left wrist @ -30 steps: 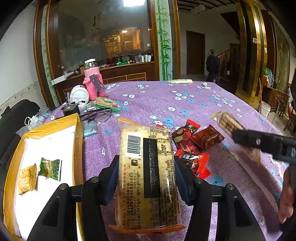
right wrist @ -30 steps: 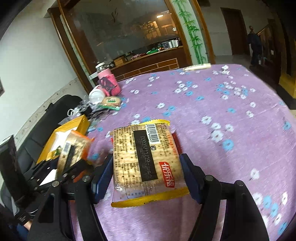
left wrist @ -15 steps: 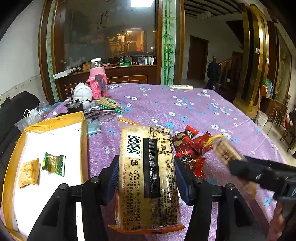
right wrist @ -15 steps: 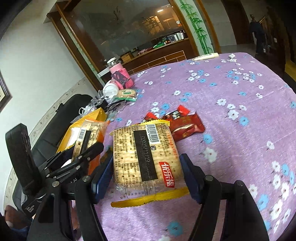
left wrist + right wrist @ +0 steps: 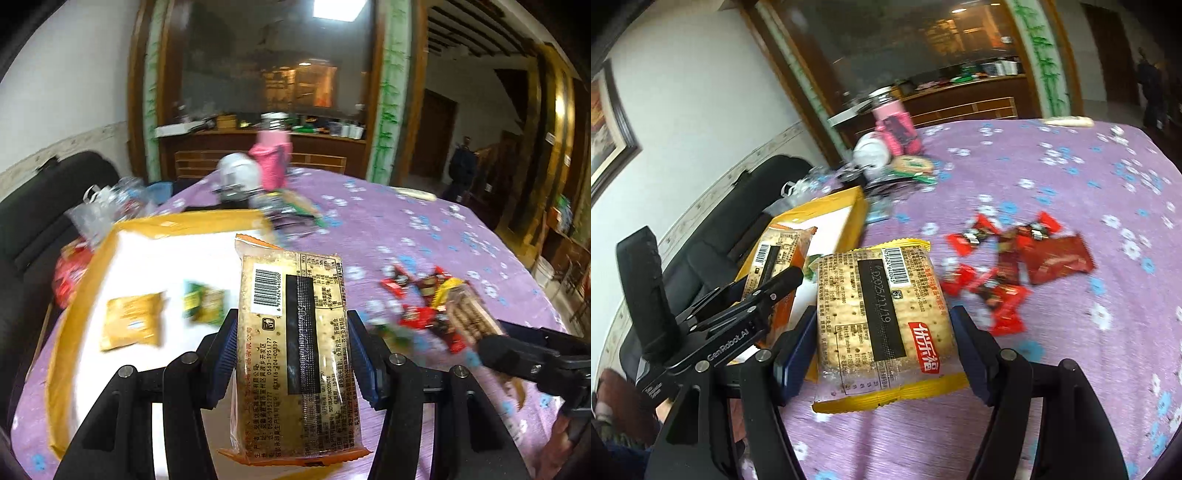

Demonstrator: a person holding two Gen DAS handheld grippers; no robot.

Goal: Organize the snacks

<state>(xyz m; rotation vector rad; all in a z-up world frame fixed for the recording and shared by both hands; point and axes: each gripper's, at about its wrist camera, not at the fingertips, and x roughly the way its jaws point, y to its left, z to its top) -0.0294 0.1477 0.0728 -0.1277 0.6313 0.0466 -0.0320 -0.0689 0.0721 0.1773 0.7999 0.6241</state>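
L tool (image 5: 291, 354) clamped – orange-edged cracker pack (image 5: 295, 339) | R tool (image 5: 882, 347) clamped – yellow-edged cracker pack (image 5: 882, 321)

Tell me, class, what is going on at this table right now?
A person holds a gripper in each hand, sorting snacks. The left gripper has its jaws clamped on an orange-edged cracker packet, held over the yellow-rimmed box, where two small packets already lie. The right gripper grips a yellow-edged cracker packet beside it. Red-wrapped candies lie loose on the purple flowered tablecloth.
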